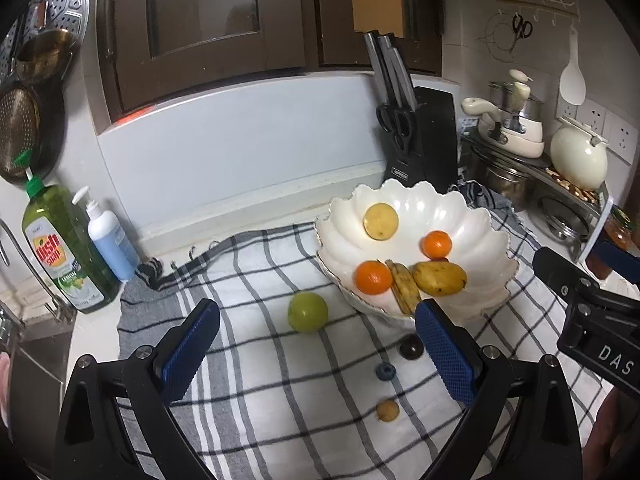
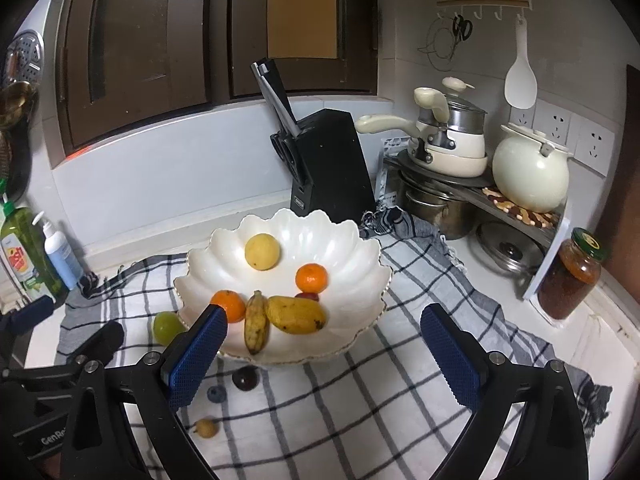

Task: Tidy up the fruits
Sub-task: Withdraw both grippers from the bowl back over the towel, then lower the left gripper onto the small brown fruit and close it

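Observation:
A white scalloped bowl (image 1: 476, 216) (image 2: 344, 236) on a checked cloth holds a yellow round fruit (image 1: 381, 221), two oranges (image 1: 373, 277) (image 1: 437, 244), a small banana (image 1: 403, 286) and a mango (image 1: 439, 278). On the cloth lie a green fruit (image 1: 307, 311) (image 2: 167, 327), a dark round fruit (image 1: 411, 346) (image 2: 245, 378), a blueberry (image 1: 385, 371) (image 2: 216, 394) and a small tan fruit (image 1: 387, 411) (image 2: 206, 427). My left gripper (image 1: 318, 354) is open and empty above the cloth. My right gripper (image 2: 326, 358) is open and empty before the bowl.
A black knife block (image 1: 424, 136) stands behind the bowl. Pots and a kettle (image 2: 530, 174) sit on a rack at right, with a jar (image 2: 570, 280) beside it. Dish soap (image 1: 60, 248) and a pump bottle (image 1: 108, 236) stand left by the sink.

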Demonstrator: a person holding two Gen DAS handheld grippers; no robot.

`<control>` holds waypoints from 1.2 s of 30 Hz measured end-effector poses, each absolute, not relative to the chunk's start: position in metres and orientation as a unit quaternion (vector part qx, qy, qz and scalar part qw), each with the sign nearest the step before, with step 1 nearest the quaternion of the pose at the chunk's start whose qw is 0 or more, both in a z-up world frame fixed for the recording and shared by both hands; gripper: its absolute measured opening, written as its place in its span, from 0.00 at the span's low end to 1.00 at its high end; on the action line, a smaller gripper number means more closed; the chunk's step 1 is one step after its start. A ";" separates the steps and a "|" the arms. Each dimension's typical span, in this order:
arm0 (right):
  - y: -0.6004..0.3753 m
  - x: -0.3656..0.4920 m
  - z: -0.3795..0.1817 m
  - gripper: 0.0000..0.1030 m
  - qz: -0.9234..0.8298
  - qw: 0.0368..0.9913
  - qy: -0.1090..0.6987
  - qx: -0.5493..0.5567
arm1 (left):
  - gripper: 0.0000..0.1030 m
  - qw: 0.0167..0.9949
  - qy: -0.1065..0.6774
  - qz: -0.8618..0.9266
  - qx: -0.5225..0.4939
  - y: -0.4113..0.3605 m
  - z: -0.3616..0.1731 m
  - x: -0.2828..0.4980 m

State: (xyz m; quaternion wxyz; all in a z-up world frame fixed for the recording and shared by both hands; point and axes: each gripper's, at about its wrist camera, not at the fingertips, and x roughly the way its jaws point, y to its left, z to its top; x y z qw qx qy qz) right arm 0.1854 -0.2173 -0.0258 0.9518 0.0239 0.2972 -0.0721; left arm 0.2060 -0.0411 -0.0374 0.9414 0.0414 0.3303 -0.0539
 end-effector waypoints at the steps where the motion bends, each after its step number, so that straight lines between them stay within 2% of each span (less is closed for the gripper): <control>1: -0.218 0.183 -0.026 0.95 -0.074 0.951 0.298 0.025 | 0.97 0.941 0.332 -0.057 0.040 -0.042 -0.040 0.203; 14: -0.225 0.166 -0.053 0.95 -0.083 0.946 0.314 0.025 | 0.96 0.932 0.351 -0.084 0.042 -0.052 -0.076 0.189; 27: -0.235 0.160 -0.098 0.95 -0.084 0.934 0.345 0.034 | 0.79 0.911 0.394 -0.099 0.066 -0.073 -0.130 0.192; 32: -0.239 0.163 -0.112 0.95 -0.084 0.929 0.357 0.039 | 0.75 0.905 0.406 -0.102 0.078 -0.081 -0.147 0.196; 36: -0.239 0.166 -0.123 0.95 -0.079 0.926 0.368 0.036 | 0.67 0.897 0.422 -0.106 0.078 -0.082 -0.159 0.200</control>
